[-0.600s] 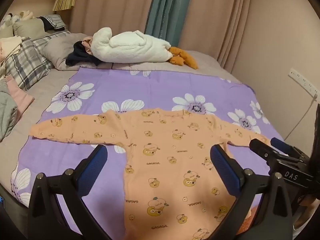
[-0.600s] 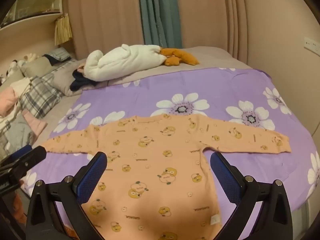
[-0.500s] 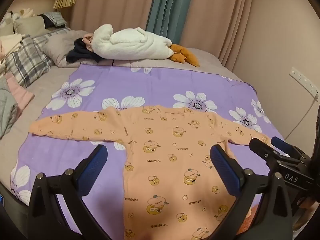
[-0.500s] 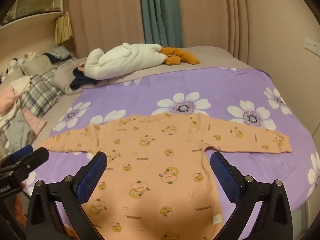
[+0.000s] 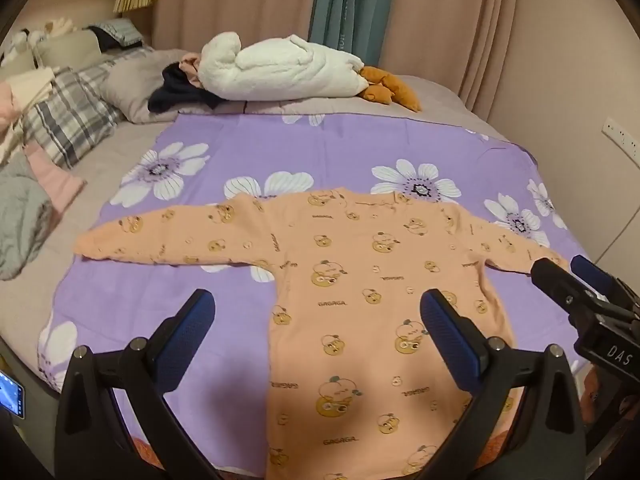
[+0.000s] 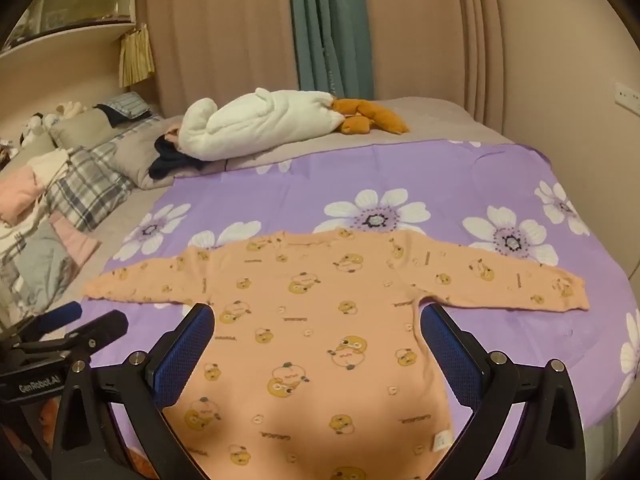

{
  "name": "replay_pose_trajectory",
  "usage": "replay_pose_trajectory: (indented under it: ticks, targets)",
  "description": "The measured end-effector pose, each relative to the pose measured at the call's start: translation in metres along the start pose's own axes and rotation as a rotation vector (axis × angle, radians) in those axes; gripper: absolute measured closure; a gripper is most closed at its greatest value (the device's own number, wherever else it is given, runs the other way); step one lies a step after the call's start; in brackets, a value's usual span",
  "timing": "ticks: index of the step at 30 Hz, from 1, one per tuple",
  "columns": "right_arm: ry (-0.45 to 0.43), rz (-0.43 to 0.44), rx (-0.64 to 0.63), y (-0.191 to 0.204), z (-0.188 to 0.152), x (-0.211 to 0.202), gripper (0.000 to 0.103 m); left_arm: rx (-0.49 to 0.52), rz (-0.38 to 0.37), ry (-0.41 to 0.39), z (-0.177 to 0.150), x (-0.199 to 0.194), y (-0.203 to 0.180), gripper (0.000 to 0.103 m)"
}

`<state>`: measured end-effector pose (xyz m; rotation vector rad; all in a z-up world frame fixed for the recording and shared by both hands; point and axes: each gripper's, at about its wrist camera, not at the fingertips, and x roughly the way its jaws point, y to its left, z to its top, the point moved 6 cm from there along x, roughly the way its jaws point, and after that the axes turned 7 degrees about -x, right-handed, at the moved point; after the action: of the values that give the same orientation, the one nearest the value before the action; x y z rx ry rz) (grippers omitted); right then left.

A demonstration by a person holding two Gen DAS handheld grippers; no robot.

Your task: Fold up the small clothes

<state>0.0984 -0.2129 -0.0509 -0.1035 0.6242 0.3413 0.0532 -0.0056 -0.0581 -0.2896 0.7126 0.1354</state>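
An orange long-sleeved baby shirt (image 5: 360, 280) with bear prints lies flat, sleeves spread wide, on a purple flowered sheet (image 5: 240, 152); it also shows in the right wrist view (image 6: 312, 320). My left gripper (image 5: 316, 312) is open and empty, held above the shirt's left hem side. My right gripper (image 6: 316, 320) is open and empty above the shirt's body. The right gripper's tips (image 5: 568, 280) show at the right edge of the left wrist view, near the right sleeve cuff. The left gripper (image 6: 80, 324) shows at the left of the right wrist view.
A white plush toy (image 5: 276, 72) with orange feet lies at the far side of the bed. Plaid pillows (image 5: 68, 120) and piled clothes (image 5: 24, 208) lie at the left. A wall with a socket strip (image 5: 620, 140) stands to the right. Curtains hang behind.
Both grippers have drawn back and risen a little, so the shirt sits slightly farther away. Both stay open; the shirt has not moved.
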Motion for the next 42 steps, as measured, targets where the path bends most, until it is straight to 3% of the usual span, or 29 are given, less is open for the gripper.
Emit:
replay_pose_trajectory:
  ticks: [23,42]
  targets:
    - [0.016,0.069,0.015,0.011,0.002,0.007,0.001,-0.034,-0.027,0.025,-0.003,0.003,0.011,0.001]
    - [0.017,0.070,0.018,0.011,0.003,0.007,0.001,-0.038,-0.035,0.026,-0.005,0.000,0.014,0.001]
